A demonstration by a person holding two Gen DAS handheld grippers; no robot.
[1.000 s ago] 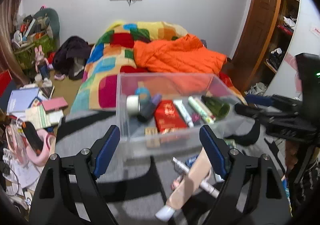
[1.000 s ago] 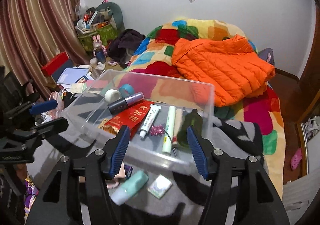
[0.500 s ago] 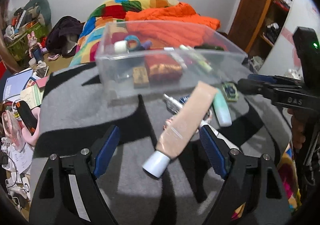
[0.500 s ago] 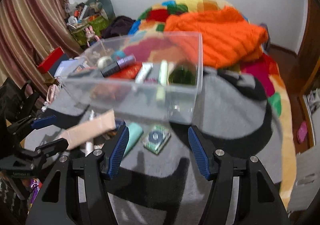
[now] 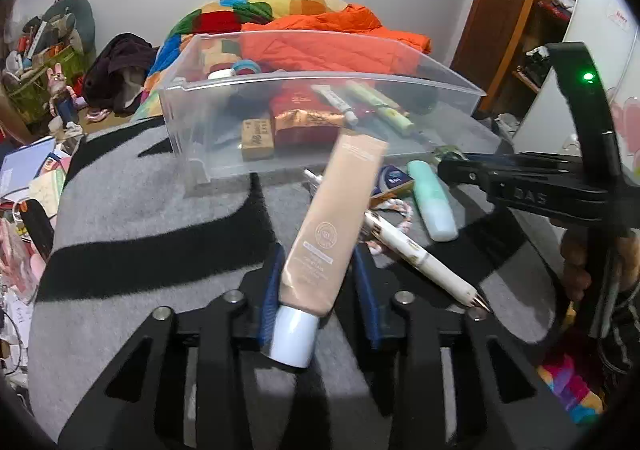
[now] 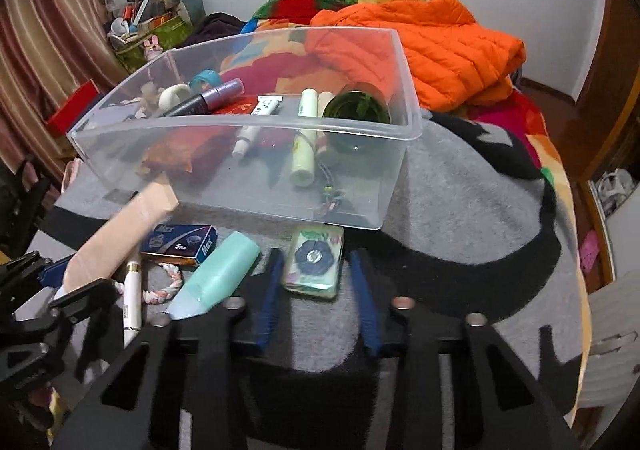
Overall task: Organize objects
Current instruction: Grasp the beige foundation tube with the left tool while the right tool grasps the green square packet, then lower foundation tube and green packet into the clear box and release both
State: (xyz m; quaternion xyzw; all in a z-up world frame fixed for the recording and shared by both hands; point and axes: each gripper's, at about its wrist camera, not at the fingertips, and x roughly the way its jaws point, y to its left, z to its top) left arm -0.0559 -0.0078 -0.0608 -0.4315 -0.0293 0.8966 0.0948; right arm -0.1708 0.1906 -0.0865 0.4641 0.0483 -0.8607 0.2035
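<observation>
My left gripper [image 5: 316, 282] is shut on a beige tube [image 5: 332, 226] with a white cap, near its cap end, its flat end pointing at the clear plastic bin [image 5: 208, 154]. The tube also shows in the right wrist view [image 6: 120, 234]. My right gripper [image 6: 316, 290] has its blue pads on either side of a small floral tin [image 6: 314, 260] lying on the grey blanket [image 6: 460, 202]; contact is unclear. The bin [image 6: 400, 170] holds tubes, a red packet and a green jar.
In front of the bin lie a mint bottle [image 6: 218, 276], a blue box [image 6: 180, 242], a white pen [image 5: 420, 258] and a braided ring [image 6: 170, 282]. A colourful quilt and orange jacket [image 6: 432, 34] lie behind. Clutter covers the floor at left.
Both grippers dropped down and narrowed their jaws. The left one closed on the beige tube; the right one came down around the floral tin.
</observation>
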